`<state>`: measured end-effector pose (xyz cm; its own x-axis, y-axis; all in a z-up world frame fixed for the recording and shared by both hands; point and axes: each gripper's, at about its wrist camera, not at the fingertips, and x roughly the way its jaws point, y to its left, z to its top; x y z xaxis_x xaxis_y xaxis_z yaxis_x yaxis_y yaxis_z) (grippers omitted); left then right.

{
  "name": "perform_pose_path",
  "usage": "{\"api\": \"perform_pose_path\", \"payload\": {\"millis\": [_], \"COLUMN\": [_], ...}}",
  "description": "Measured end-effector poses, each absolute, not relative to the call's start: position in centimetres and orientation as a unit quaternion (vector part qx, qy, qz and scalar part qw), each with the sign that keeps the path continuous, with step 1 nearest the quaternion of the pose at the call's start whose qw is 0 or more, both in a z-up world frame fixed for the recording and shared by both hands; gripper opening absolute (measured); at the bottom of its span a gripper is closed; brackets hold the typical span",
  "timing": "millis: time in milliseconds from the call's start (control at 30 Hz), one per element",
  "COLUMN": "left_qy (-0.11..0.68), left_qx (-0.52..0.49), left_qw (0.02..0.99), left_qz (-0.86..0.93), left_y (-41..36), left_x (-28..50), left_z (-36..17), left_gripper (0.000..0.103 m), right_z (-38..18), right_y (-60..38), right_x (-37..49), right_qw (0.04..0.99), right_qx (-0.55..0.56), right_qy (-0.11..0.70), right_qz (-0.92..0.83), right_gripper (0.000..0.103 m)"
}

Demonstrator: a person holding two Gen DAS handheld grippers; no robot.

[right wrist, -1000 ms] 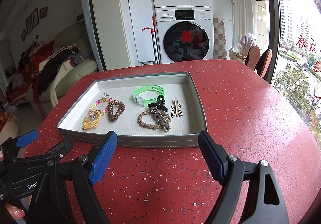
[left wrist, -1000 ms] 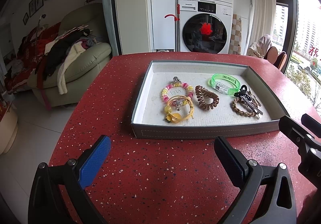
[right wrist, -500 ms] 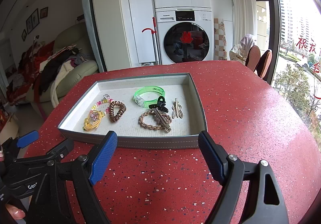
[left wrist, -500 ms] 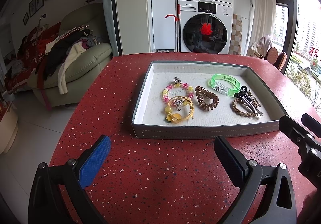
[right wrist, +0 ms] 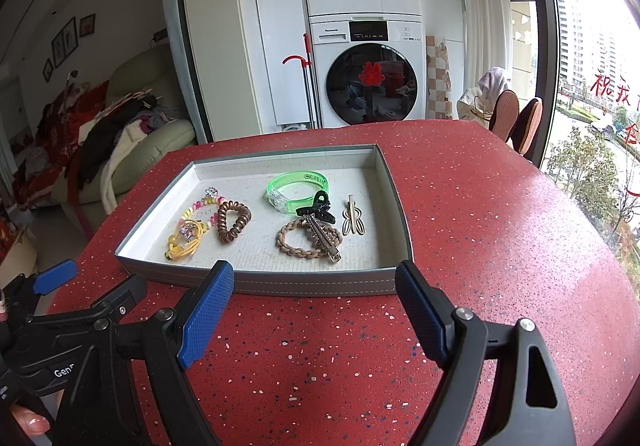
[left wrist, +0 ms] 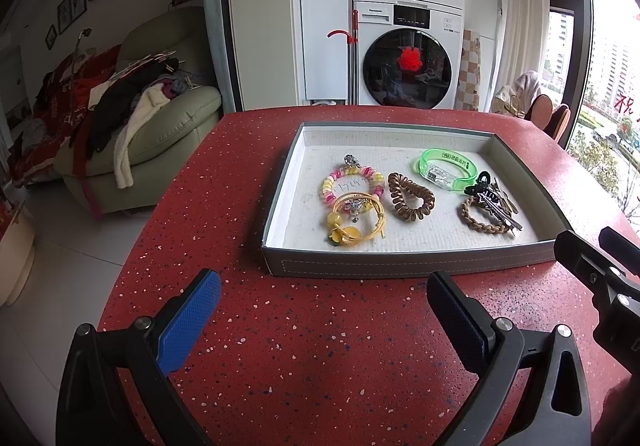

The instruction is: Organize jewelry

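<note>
In the left wrist view, a grey tray (left wrist: 400, 266) is seen at centre right on the red speckled table (left wrist: 200, 206), and all the jewelry is gathered inside it, presumably so that it can be sorted in one place. At the tray's left, a pink and yellow beaded bracelet (left wrist: 332, 182) is overlapped by a yellow cord bracelet (left wrist: 352, 234). A brown spiral hair tie (left wrist: 410, 198) is laid just right of them, a green bangle (left wrist: 448, 168) further right. At the far right, a braided brown bracelet (left wrist: 480, 220) is crossed by a metal clip (left wrist: 502, 212) and a black claw clip (left wrist: 482, 182).

The left gripper (left wrist: 324, 310) is held low in the frame, short of the tray, jaws spread wide and nothing between them. In the right wrist view, the right gripper (right wrist: 314, 296) is likewise kept wide apart and empty, just before the tray's near wall; a gold hair clip (right wrist: 352, 220) is visible there.
</note>
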<state>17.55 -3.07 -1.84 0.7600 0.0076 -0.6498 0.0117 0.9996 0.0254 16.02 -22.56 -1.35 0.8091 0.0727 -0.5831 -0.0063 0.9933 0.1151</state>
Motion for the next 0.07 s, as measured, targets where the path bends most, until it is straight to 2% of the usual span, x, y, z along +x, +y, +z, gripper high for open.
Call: {"api": "perform_pose_path", "payload": {"millis": [67], "left_qy": [0.347], "left_qx": [0.015], "left_qw": [0.938], "left_qz": [-0.001], "left_y": [-3.15], "left_x": [17.62], "left_z": [-1.86], "left_gripper": [0.103], "right_z": [-1.36], "right_y": [-22.56], "right_x": [16.02], "right_qw": [0.95], "right_qx": [0.054], "right_qy": [0.308], "right_qz": [0.02], "right_gripper": [0.085]}}
